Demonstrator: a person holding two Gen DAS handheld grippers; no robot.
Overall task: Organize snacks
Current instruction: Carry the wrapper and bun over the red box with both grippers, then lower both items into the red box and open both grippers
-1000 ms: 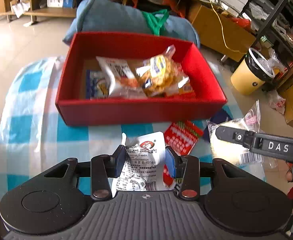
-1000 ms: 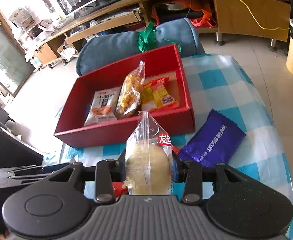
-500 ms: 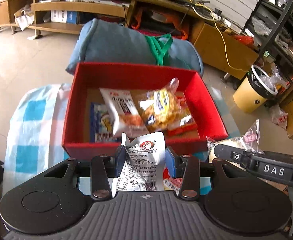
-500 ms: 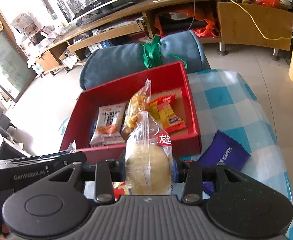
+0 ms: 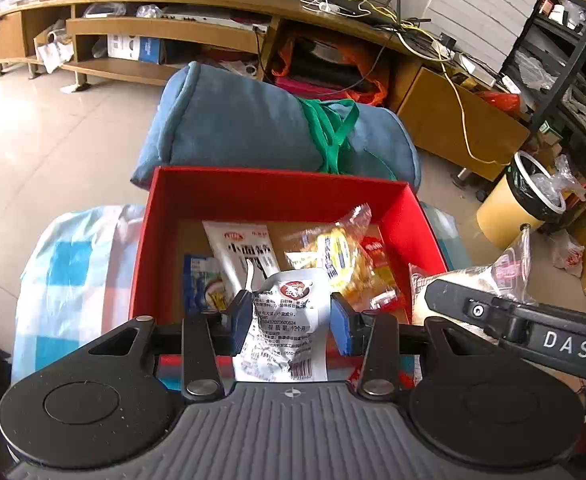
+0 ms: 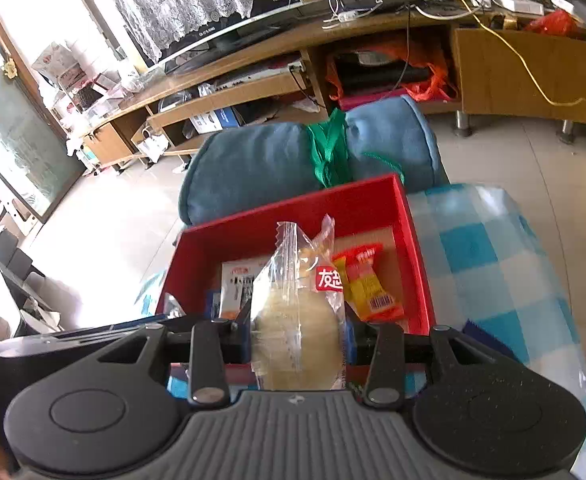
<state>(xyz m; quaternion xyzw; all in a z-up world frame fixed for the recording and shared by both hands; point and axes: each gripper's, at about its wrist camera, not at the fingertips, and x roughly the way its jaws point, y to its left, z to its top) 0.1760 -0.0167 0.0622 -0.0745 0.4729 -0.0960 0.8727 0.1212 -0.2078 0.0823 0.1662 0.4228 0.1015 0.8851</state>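
My left gripper [image 5: 291, 322] is shut on a white snack pouch [image 5: 289, 332] with a red logo and holds it over the near edge of the red box [image 5: 277, 196]. My right gripper [image 6: 297, 336] is shut on a clear-wrapped pale cake packet [image 6: 297, 320] and holds it over the near wall of the same red box [image 6: 293, 208]. The box holds a white packet [image 5: 241, 252], a yellow snack bag [image 5: 333, 252], a blue packet [image 5: 199, 284] and a red-yellow packet [image 6: 369, 288]. The right gripper and its cake show at the right in the left wrist view [image 5: 505, 312].
The box sits on a blue-and-white checked cloth [image 6: 493, 248]. A rolled blue cushion [image 5: 253, 124] with a green tie lies right behind the box. A purple packet's corner [image 6: 489, 340] shows on the cloth at right. A yellow bin [image 5: 521, 200] stands on the floor.
Both grippers have moved forward with their packets, from over the cloth in front of the box to over its near wall. The purple packet has slid almost out of the right wrist view.
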